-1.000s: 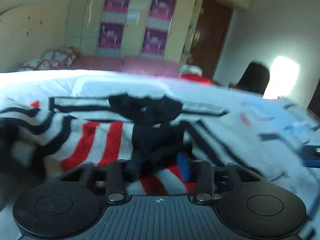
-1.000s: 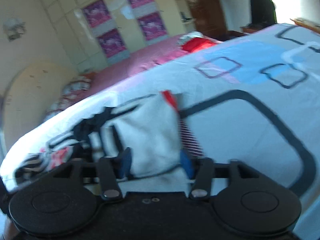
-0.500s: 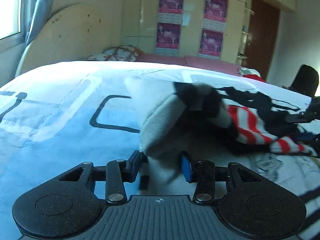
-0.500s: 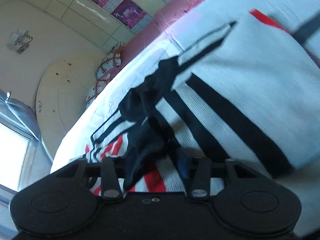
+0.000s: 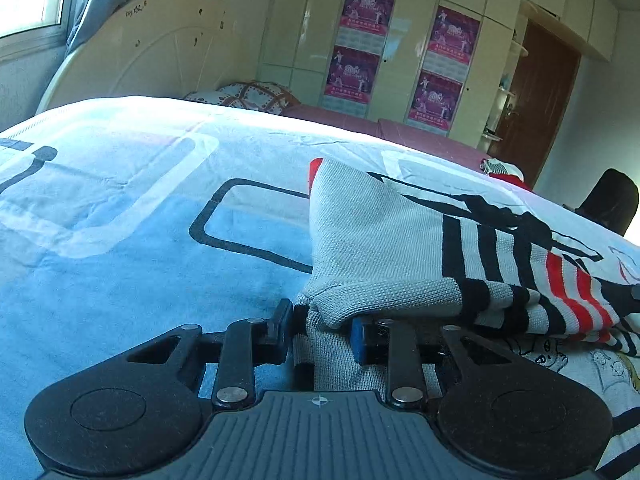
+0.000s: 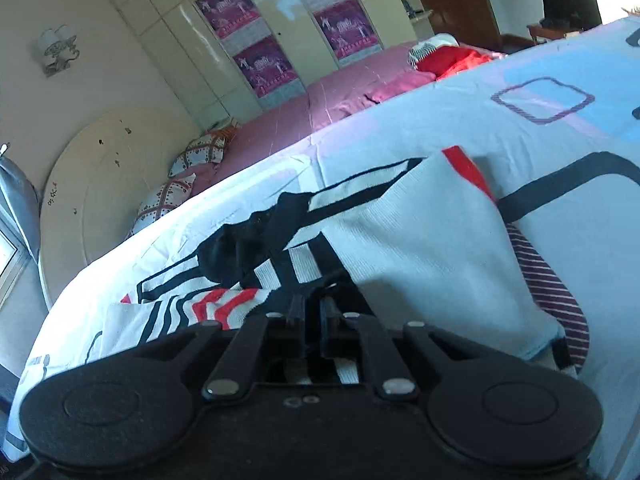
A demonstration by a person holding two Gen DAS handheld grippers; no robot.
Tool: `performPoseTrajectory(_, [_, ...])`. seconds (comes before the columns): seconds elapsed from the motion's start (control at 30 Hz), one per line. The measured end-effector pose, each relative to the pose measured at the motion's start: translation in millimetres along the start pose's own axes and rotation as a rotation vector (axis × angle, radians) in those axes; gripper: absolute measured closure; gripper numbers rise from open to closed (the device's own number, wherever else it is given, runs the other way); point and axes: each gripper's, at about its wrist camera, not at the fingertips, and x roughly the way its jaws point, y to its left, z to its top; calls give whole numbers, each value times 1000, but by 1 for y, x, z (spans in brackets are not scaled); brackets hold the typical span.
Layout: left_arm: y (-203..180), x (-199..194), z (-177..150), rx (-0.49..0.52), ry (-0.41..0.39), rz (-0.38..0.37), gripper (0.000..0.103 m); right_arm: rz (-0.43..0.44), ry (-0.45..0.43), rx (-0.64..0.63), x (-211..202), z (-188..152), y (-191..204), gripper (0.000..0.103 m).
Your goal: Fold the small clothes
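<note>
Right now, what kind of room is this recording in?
A bedroom, most likely in a home. The work surface is a bed with a rounded headboard and patterned pillows, and a wall of built-in wardrobes with posters stands behind, beside a wooden door.

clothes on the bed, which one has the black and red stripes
The grey knit sweater by the grippers; the dark garment under its right edge has thin pale stripes, and the far red one is plain.
</note>
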Motion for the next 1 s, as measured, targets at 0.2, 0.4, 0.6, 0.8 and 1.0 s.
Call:
performPoseTrajectory(0.2, [9,3,7,-57,28,-33,74,21,-34,-14,-8,1,1,96])
performPoseTrajectory(0.4, [10,6,8,-64,36,-36,73,-20,-15,-14,-5,-5,-8,97])
performPoseTrajectory(0.6, [10,9,10,-53,48,-40,73,-29,22,12,2,-18,-19,97])
performPoseTrajectory(0.8, [21,-20,15,15,49,-37,73,-28,-40,-1,-21,-8,-18,90])
performPoseTrajectory(1.0, [5,-5,66,86,-53,-123,73,64,8,-150,3,7,19,90])
